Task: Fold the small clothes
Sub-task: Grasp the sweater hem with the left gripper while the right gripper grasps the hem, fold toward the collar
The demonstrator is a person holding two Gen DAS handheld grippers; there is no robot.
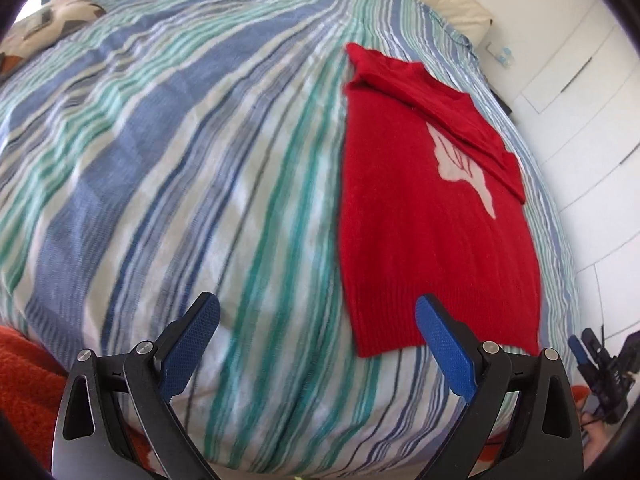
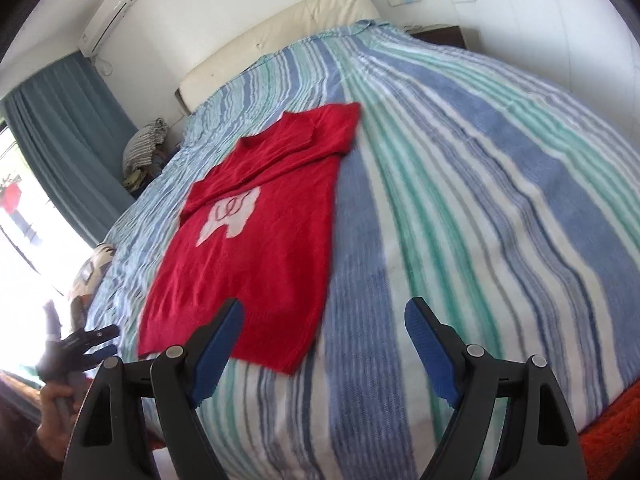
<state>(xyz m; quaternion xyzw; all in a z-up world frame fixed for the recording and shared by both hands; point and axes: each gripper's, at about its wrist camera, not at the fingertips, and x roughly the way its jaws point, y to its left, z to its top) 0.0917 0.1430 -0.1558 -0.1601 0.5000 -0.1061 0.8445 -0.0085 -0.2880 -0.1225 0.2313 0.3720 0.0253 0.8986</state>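
A small red sweater (image 1: pixel 420 220) with a white motif lies flat on the striped bedspread, its sleeves folded across the chest. My left gripper (image 1: pixel 318 308) is open and holds nothing; it hovers just left of the hem, and its right fingertip (image 1: pixel 430 316) overlaps the hem's near corner in the picture. In the right wrist view the same sweater (image 2: pixel 260 248) lies left of centre. My right gripper (image 2: pixel 325 312) is open and holds nothing, above the hem's right corner. Each gripper also shows in the other's view: the right gripper (image 1: pixel 600 368) and the left gripper (image 2: pixel 80 344), held by a hand (image 2: pixel 56 404).
The blue, green and white striped bedspread (image 2: pixel 460 200) covers the whole bed. A cream headboard (image 2: pixel 280 36) stands at the far end. An orange blanket (image 1: pixel 28 380) runs along the near edge. A patterned pillow (image 1: pixel 52 24), a clothes pile (image 2: pixel 144 144) and white cabinets (image 1: pixel 580 92) stand around.
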